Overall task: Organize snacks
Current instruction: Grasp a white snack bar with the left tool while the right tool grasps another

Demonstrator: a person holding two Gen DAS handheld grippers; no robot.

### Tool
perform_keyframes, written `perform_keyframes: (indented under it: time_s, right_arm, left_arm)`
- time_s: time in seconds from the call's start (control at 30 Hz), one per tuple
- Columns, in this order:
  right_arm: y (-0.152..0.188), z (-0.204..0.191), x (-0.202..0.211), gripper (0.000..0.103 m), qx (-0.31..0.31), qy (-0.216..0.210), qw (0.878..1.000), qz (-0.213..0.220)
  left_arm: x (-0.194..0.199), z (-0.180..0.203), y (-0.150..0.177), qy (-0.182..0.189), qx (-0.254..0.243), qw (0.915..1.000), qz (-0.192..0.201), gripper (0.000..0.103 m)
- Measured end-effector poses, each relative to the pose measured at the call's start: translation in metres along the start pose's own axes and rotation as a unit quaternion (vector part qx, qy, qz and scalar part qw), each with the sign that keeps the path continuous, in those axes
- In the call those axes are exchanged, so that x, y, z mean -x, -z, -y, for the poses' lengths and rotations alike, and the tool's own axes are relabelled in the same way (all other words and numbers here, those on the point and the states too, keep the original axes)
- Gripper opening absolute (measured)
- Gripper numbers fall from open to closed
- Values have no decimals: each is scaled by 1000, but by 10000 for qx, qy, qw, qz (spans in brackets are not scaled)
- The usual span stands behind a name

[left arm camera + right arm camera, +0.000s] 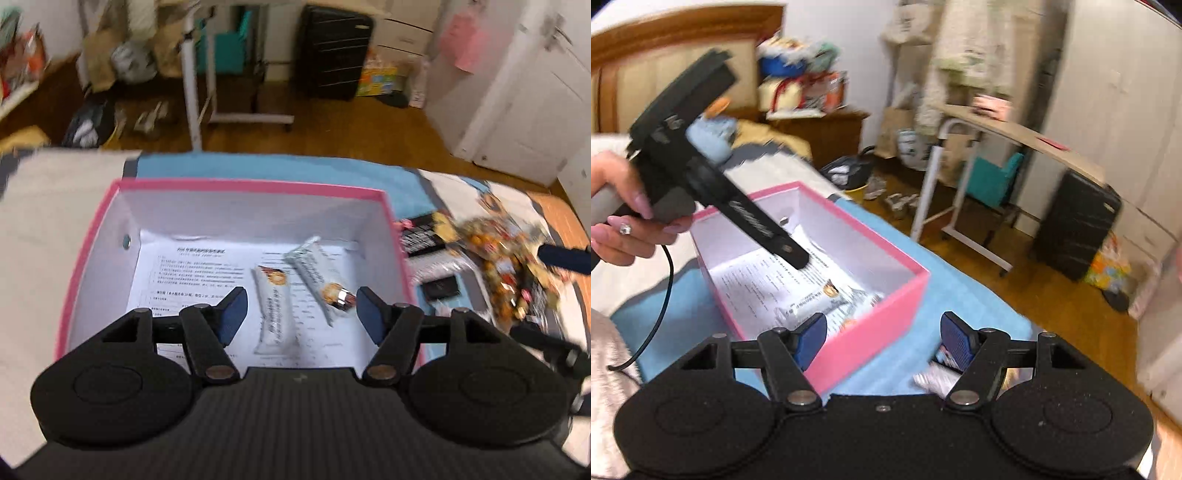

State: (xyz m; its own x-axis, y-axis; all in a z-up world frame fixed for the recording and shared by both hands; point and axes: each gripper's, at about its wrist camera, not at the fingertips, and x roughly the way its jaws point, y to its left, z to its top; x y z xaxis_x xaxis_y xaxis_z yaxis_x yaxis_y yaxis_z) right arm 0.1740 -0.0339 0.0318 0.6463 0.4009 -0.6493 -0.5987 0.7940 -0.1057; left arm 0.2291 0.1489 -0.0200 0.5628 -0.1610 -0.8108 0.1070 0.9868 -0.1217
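Hovering over the pink box [236,184], the left gripper [302,308] has its blue-padded fingers spread wide with nothing between them. Inside the box, a printed sheet of paper [192,273] lines the floor; its lines look like Chinese characters, but blur keeps them from being read. Two white snack bars lie on that sheet in the left wrist view. One snack bar [273,306] lies lengthwise near the box's centre, with a golden picture at its 12 o'clock end and a column of dark print that cannot be made out. The other snack bar [317,277] lies at its 2 o'clock, tilted, with a shiny foil end close to the right-hand finger pad. At 3 o'clock outside the box, a pile of snack packets [498,258] sits on the blue cloth [258,168], heavily smeared by motion; a black packet with white lettering there is unreadable.

From the right wrist view, the right gripper [882,341] also stands spread and holds nothing, its fingers at the near corner of the box, one pad over the pink wall. At 10 o'clock, the person's left hand [624,221], with long pink nails and a ring, grips the handle of the other tool, whose arm carries white lettering too blurred to read. A black suitcase [1075,225] stands at 3 o'clock on the wooden floor [1052,302], beside a white-framed side table [997,129].
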Motion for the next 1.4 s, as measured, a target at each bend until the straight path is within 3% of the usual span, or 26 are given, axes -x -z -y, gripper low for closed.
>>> perform_keyframes:
  time_s: [0.13,0.4,0.53,0.63,0.7,0.83,0.9,1.03,1.13,1.27,1.3,1.33,1.4]
  right_arm:
    - [36,20,32,74,-431,202,9989,1]
    - [90,34,23,74,-1062,310,9928,-465]
    - [108,33,5,74,-798,305,9939,-691]
    - [112,34,-15,70,-177,147,9958,-887]
    - [111,34,-27,68,251,101,9945,-1014]
    - [113,39,-49,68,872,-171,9904,-1055]
    - [115,44,-61,68,891,-314,9895,-1090]
    - [120,53,-90,67,709,-415,9902,-1126]
    - [124,51,-104,67,814,-294,9897,-1140]
    - [128,54,-109,44,624,-361,9899,-1224]
    - [129,55,-107,43,521,-312,9913,-1170]
    - [129,55,-103,42,403,-262,9929,-1085]
    - [132,54,-93,40,220,-278,9952,-913]
  left_arm:
    - [22,35,7,160,-530,9983,192,65]
    - [25,102,13,647,-1173,9905,307,65]
    - [6,137,11,775,-1610,9838,159,65]
    - [-21,157,8,884,-1659,9818,-277,62]
    - [-38,170,8,908,-1803,9791,-258,61]
    - [-72,185,4,635,-1883,9800,-123,59]
    - [-94,190,2,583,-1960,9789,5,59]
    - [-138,198,4,40,-1845,9828,-113,59]
    - [-155,200,11,-195,-1952,9806,-47,59]
    - [-166,198,18,-512,-2143,9754,79,58]
    - [-166,197,19,-493,-2104,9763,133,54]
    - [-165,196,20,-515,-2075,9767,181,43]
    - [-165,198,22,-637,-2265,9717,219,36]
